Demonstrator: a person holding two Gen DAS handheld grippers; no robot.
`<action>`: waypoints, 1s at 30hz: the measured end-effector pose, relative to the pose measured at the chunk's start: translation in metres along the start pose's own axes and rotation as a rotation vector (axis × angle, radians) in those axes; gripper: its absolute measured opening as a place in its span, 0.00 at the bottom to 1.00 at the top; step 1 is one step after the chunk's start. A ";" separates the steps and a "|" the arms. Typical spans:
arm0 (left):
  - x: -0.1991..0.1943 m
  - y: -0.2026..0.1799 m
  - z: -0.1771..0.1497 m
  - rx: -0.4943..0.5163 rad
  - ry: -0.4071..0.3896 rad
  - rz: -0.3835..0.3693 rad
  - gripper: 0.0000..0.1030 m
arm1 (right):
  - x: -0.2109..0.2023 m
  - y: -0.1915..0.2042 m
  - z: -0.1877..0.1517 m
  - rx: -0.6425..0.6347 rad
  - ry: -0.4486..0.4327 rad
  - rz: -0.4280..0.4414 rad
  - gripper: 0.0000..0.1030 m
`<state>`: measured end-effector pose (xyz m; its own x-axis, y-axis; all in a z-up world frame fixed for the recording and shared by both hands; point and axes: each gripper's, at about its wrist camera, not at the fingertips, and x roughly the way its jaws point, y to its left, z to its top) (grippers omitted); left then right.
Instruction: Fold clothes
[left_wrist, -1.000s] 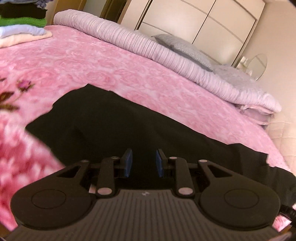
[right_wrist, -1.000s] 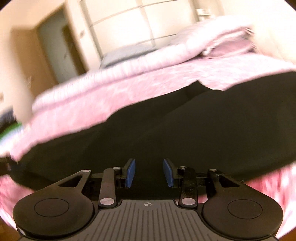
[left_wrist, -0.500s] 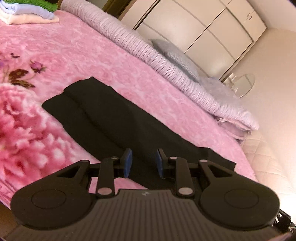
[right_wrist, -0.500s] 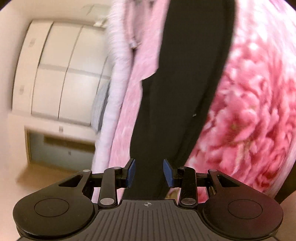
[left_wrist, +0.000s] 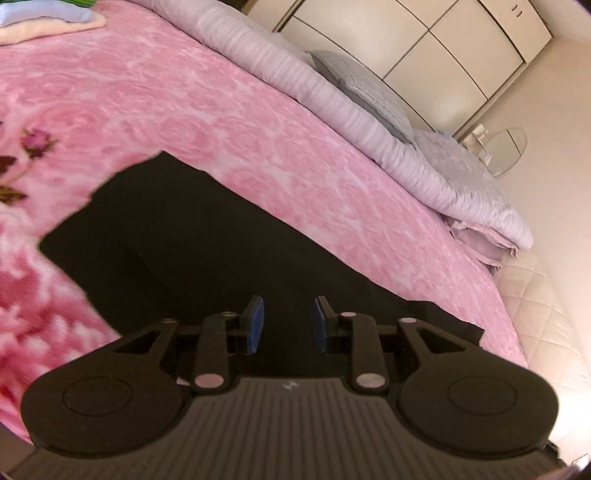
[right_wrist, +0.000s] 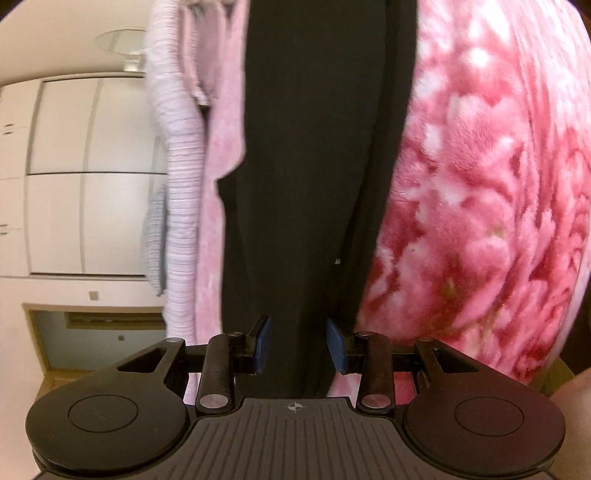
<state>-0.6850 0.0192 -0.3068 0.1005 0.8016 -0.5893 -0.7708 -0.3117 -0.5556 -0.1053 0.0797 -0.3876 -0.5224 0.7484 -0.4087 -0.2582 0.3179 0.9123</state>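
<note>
pink floral blanket (left_wrist: 229, 122) | lilac duvet (left_wrist: 332, 107) | grey pillow (left_wrist: 365, 92) | white wardrobe (left_wrist: 443, 48) | round mirror (left_wrist: 508, 146)

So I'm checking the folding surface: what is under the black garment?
The black garment lies flat on the pink floral blanket, which shows all around it. Whatever sits directly beneath the cloth is covered. Both the left gripper and right gripper are open above it.
</note>
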 end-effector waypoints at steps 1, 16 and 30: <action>-0.002 0.006 -0.001 -0.008 -0.005 -0.006 0.24 | -0.002 0.000 -0.002 -0.005 -0.014 0.004 0.37; -0.010 0.061 0.000 -0.260 -0.033 -0.054 0.26 | 0.008 0.011 0.000 -0.051 -0.144 0.000 0.36; 0.016 0.092 0.011 -0.520 -0.138 0.018 0.30 | 0.012 0.008 0.017 -0.082 -0.108 -0.064 0.36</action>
<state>-0.7612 0.0083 -0.3611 -0.0198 0.8426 -0.5382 -0.3552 -0.5091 -0.7840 -0.1003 0.1013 -0.3850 -0.4131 0.7878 -0.4569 -0.3558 0.3222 0.8773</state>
